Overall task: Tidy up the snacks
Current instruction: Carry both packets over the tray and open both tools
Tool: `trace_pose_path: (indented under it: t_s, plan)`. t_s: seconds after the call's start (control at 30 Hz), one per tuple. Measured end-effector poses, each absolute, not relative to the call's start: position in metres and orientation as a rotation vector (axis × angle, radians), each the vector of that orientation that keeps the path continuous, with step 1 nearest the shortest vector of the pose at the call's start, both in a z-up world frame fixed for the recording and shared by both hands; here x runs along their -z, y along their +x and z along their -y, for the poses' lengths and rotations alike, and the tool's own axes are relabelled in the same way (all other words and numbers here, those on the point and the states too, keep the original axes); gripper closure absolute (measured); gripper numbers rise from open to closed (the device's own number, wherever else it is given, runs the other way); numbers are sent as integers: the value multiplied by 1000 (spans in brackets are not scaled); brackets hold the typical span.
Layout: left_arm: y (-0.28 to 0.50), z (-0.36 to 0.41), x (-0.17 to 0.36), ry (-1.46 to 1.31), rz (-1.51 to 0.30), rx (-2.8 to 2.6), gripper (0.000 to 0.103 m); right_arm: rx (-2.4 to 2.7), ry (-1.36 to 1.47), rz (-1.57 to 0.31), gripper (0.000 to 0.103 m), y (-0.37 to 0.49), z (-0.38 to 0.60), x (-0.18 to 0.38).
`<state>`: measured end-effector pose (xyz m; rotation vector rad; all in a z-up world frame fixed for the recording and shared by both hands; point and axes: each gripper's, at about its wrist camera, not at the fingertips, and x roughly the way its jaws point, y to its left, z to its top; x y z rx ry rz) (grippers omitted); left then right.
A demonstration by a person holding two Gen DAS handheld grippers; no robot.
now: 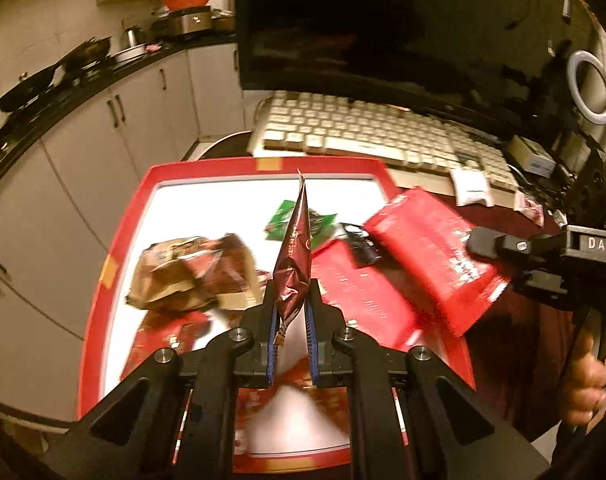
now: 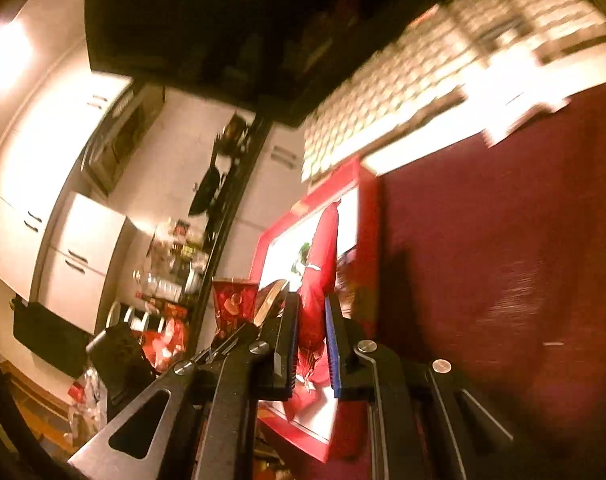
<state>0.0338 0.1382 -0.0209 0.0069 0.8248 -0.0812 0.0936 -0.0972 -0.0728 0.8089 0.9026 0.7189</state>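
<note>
Left claw (image 1: 291, 304) clenched on crinkled maroon foil snack packet (image 1: 293, 264), held above red-rimmed white tray (image 1: 115, 248). Right claw (image 2: 311, 344) grasping flat red snack pouch (image 2: 321, 248) over tray edge. Risk: thin corner grips slipping; pouches colliding mid-air.

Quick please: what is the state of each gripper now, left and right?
Left gripper: closed, holding a dark maroon snack packet.
Right gripper: closed, holding a red snack packet.

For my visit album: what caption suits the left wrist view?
Left claw pinches a dark maroon snack packet above a red tray of snacks, while the right claw carries a red packet.
</note>
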Motion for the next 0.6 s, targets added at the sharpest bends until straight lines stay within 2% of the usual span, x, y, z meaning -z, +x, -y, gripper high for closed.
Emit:
trace_pose_path:
  t_s: [0.13,0.23,0.3,0.37,0.43,0.6]
  plan:
    - [39,-147,22,11,-834,20,91,-738,743,-938,88,103,55,74]
    - [40,-153,17,12,-823,-7,84,-756,687,-942,85,107,28,61]
    - [35,-155,8,3,-785,-28,61,-784,685,-903,81,107,25,46]
    - [30,-155,-1,5,-737,-33,49,-798,680,-827,69,101,33,29]
    - [24,-152,-8,10,-704,-23,48,-767,638,-744,56,93,49,14]
    - [24,-127,-2,45,-721,55,46,-580,617,-669,54,78,121,21]
